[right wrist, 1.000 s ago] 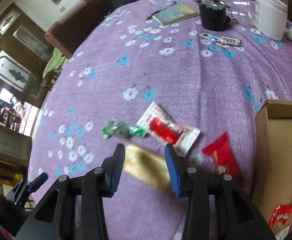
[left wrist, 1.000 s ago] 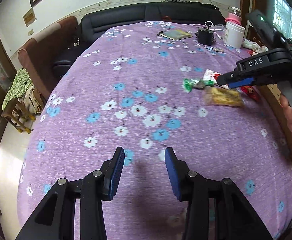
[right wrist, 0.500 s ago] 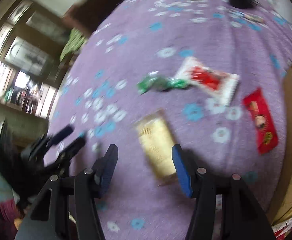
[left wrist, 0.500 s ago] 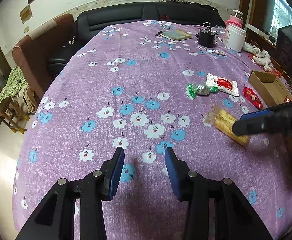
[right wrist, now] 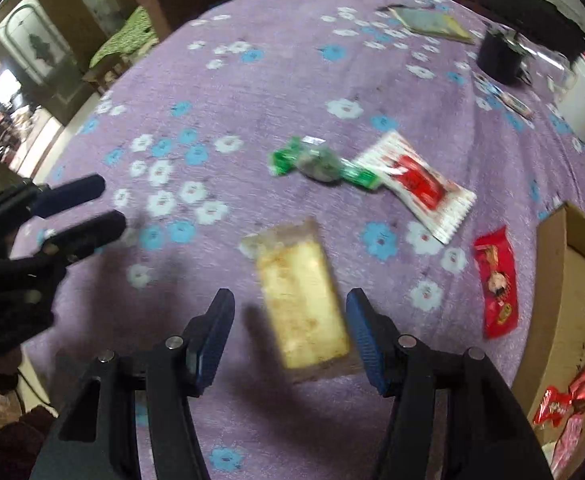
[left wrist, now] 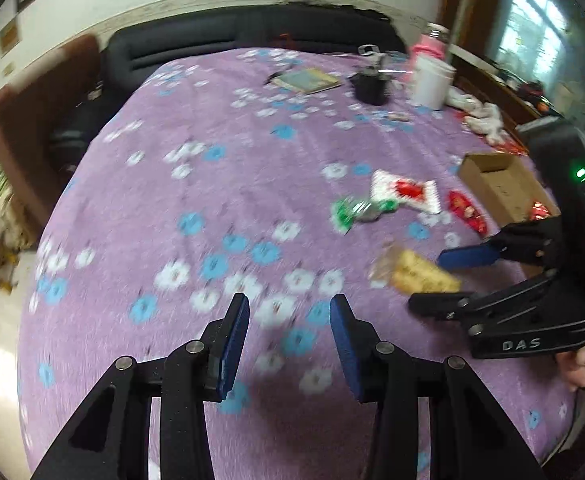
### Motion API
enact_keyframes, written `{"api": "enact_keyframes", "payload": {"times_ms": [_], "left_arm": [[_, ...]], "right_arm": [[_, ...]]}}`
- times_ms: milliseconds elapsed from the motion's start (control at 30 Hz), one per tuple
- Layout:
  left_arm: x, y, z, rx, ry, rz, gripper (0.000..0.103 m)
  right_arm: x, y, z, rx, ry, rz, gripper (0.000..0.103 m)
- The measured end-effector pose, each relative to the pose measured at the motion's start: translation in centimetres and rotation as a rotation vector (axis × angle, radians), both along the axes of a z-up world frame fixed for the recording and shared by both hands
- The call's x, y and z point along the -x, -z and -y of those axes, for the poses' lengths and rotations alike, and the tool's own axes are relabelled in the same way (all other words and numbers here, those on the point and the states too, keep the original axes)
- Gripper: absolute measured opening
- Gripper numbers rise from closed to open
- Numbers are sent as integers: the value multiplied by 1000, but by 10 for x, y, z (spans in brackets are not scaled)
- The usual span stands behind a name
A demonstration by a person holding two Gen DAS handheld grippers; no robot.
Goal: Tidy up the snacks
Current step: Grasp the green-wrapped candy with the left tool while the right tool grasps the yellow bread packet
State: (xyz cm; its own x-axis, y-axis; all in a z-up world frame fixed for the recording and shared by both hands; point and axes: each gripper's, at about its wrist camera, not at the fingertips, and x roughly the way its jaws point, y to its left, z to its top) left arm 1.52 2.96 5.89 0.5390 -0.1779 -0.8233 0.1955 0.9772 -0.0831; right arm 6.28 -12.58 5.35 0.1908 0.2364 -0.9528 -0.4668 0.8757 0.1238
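The brown cardboard box (right wrist: 572,300) runs off the frame's right edge, its contents half seen. Motion blur smears the print on the yellow clear-wrapped snack bar (right wrist: 302,300).

Worktop (right wrist: 276,92) covered in matt purple woven cloth with a printed flower pattern. Snack wrappers are glossy plastic film: the yellow cake packet (right wrist: 302,304) clear, the red packet (right wrist: 496,284) and the green sweet (right wrist: 320,164) shiny; the box (right wrist: 572,300) is matt brown cardboard. Right hand-held gripper (right wrist: 288,332) is matt black plastic with ribbed blue rubbery pads (right wrist: 362,332) and bright metal pins.
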Motion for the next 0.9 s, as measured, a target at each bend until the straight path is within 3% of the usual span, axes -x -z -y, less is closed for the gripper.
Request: {"api": "enact_keyframes", "payload": {"times_ms": [100, 133, 267, 533, 700, 767, 800, 900], "left_arm": [[-18, -3, 9, 16, 61, -5, 50], [-24, -4, 11, 10, 73, -3, 51], [-44, -5, 22, -1, 125, 0, 59], [-79, 9, 65, -88, 302, 7, 63], [-101, 27, 82, -151, 342, -14, 63], [-104, 33, 86, -162, 352, -23, 44], [-105, 36, 88, -175, 351, -39, 29], [-101, 35, 87, -146, 327, -40, 23]], "right_arm": [[-1, 0, 6, -28, 32, 3, 52], [1, 0, 7, -20, 29, 13, 38], [16, -3, 12, 10, 42, 16, 33], [63, -6, 63, -90, 239, -83, 32], [79, -9, 79, -117, 300, -97, 32], [85, -10, 87, -130, 324, -102, 32], [88, -12, 92, -140, 335, -105, 31], [91, -18, 101, -156, 355, -95, 31]]}}
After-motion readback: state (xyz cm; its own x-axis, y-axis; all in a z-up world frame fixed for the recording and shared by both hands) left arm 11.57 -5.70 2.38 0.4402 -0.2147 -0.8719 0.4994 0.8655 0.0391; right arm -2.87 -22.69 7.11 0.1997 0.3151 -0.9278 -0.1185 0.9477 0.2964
